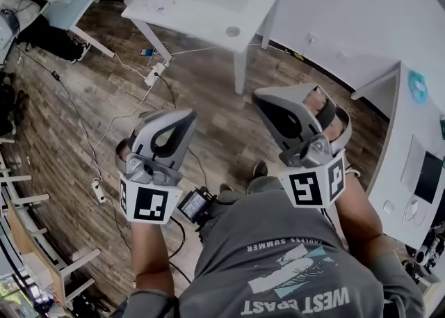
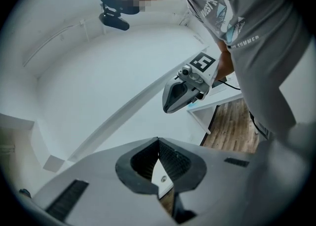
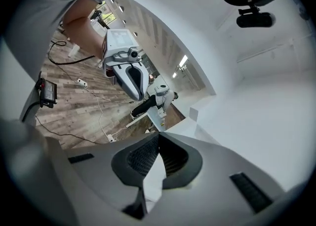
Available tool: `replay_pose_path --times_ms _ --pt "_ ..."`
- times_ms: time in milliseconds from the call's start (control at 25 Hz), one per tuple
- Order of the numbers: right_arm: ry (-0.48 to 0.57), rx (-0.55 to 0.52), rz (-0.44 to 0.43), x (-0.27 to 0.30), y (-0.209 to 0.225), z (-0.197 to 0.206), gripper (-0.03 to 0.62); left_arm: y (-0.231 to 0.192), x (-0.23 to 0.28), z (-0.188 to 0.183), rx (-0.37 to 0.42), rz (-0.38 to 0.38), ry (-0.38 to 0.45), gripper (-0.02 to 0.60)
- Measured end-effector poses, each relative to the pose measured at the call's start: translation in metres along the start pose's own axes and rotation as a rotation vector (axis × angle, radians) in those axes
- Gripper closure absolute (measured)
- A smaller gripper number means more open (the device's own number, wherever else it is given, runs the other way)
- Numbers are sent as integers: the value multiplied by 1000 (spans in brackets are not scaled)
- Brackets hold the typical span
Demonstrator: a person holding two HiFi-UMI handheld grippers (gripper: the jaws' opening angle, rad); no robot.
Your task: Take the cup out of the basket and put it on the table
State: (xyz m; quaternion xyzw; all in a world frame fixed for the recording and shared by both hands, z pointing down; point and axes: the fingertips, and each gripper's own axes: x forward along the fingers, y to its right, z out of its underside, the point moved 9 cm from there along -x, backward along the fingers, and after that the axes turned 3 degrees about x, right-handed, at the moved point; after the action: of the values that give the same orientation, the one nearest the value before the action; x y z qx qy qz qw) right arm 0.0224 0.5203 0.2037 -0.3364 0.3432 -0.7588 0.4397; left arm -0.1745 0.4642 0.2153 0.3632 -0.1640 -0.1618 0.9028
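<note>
Wooden floor [image 1: 83,136] fills the head view; no cup or basket shows. Both the left hand-held gripper [image 2: 158,145] and right hand-held gripper [image 3: 158,140] are closed and empty, so the task looks unstarted.

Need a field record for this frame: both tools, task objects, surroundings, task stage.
left tool: jaws together, nothing between them
right tool: jaws together, nothing between them
cup: not in any view
basket: not in any view
pose: both tools held out in front of the person's torso, above the wooden floor
nearby: white table ahead; power strip with cables on the floor
task stage: not under way
</note>
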Motion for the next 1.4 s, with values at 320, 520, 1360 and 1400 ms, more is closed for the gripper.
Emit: replay_pose_path --times_ms 320,520,1360,1400 --pt "30 -20 -23 28 32 39 583 -24 57 2 38 -16 -34 572" --pt "19 -12 -30 60 42 47 583 -50 69 23 46 -17 -27 572" --pt "-74 9 -6 209 78 38 583 -161 96 140 39 22 79 572" --pt "-75 10 -9 213 81 41 583 -163 100 142 37 24 77 572"
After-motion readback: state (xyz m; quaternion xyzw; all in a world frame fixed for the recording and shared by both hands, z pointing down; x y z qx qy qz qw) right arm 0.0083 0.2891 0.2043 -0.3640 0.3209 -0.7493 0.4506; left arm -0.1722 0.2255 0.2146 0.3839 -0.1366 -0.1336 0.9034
